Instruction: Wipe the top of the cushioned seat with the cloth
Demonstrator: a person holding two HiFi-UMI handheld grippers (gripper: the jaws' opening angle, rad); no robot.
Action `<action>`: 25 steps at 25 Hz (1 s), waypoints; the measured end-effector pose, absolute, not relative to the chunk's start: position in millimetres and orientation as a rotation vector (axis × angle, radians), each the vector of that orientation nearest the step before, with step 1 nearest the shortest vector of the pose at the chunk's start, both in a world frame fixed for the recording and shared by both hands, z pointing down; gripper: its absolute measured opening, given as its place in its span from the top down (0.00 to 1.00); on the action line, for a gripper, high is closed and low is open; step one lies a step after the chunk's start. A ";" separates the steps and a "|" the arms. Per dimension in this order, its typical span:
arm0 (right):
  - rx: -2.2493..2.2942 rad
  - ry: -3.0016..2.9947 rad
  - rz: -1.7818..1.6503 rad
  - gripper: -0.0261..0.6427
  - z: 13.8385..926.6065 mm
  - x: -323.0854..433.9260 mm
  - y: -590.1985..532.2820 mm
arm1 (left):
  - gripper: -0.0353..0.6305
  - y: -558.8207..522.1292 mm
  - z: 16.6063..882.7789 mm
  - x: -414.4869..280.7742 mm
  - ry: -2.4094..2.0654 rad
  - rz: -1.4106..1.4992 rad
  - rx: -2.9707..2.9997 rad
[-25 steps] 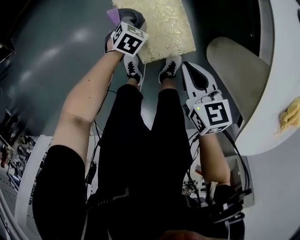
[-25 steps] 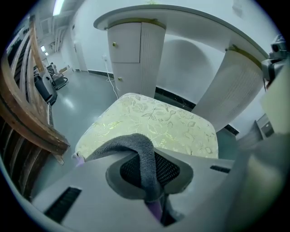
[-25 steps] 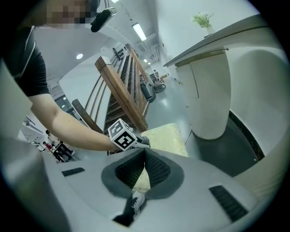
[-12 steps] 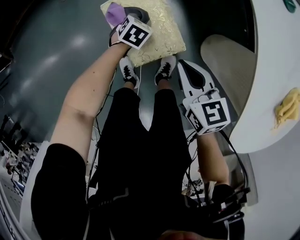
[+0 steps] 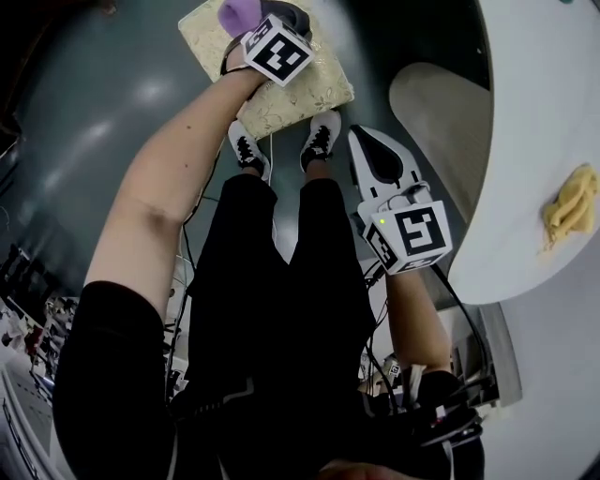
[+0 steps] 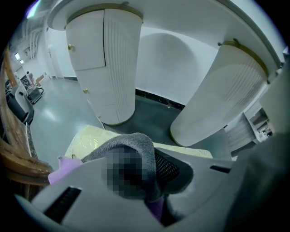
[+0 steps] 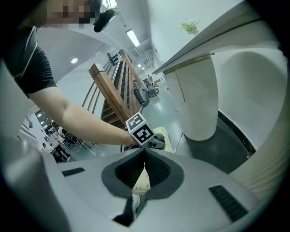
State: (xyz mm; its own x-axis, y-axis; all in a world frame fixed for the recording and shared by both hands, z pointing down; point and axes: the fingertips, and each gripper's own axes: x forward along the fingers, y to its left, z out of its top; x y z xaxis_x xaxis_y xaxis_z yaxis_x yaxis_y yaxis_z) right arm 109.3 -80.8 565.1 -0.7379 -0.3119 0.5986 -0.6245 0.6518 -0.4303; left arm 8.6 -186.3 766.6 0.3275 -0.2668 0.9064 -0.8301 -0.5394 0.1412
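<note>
In the head view the cushioned seat point(image 5: 291, 94), a cream pad with a gold pattern, lies on the floor just beyond the person's shoes. My left gripper point(image 5: 272, 14) is over its far part, shut on the cloth point(image 5: 240, 13), which is purple with a grey side. In the left gripper view the grey cloth point(image 6: 133, 147) fills the jaws, a purple corner point(image 6: 63, 164) sticks out at the left, and the seat point(image 6: 88, 138) shows beneath. My right gripper point(image 5: 357, 133) hangs beside the right shoe, shut and holding nothing. In its own view the right gripper point(image 7: 145, 151) points toward the left gripper's marker cube point(image 7: 141, 129).
A white round table point(image 5: 553, 112) with a yellow object point(image 5: 568, 204) on it stands at the right, its beige pedestal point(image 5: 441, 117) close to my right gripper. Two shoes point(image 5: 246, 150) touch the seat's near edge. White pillars point(image 6: 106, 63) and a wooden frame point(image 7: 113, 97) stand around.
My left gripper has slid with the cloth from the seat's near left corner toward its far side. The right gripper has hardly moved.
</note>
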 end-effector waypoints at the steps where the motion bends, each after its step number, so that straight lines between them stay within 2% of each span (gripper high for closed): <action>1: 0.737 -2.387 0.875 0.95 566.8 111.2 -80.7 | 0.89 -190.3 766.4 12.3 -0.958 1.198 2.002; 8: 0.779 -2.368 0.879 0.95 569.6 116.6 -75.0 | 0.89 -211.6 767.6 40.1 -0.917 1.182 2.098; 12: 0.804 -2.366 0.864 0.95 562.0 116.2 -71.3 | 0.89 -224.7 732.9 35.2 -1.023 0.993 2.156; 20: 0.759 -2.404 0.806 0.95 527.0 80.9 -53.2 | 0.89 -170.6 619.6 -40.7 -1.183 0.671 2.268; 25: 0.772 -2.421 0.796 0.95 495.9 56.1 -41.7 | 0.89 -108.3 593.3 -90.9 -1.253 0.660 2.244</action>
State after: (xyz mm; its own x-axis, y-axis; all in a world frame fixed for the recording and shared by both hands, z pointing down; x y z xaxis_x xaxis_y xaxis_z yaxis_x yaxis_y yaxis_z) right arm 56.1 -41.7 495.9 -0.7290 -0.3602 0.5821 -0.6353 0.6728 -0.3792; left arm -90.9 -108.3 593.3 0.4635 -0.6354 0.6176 -0.8687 -0.4633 0.1753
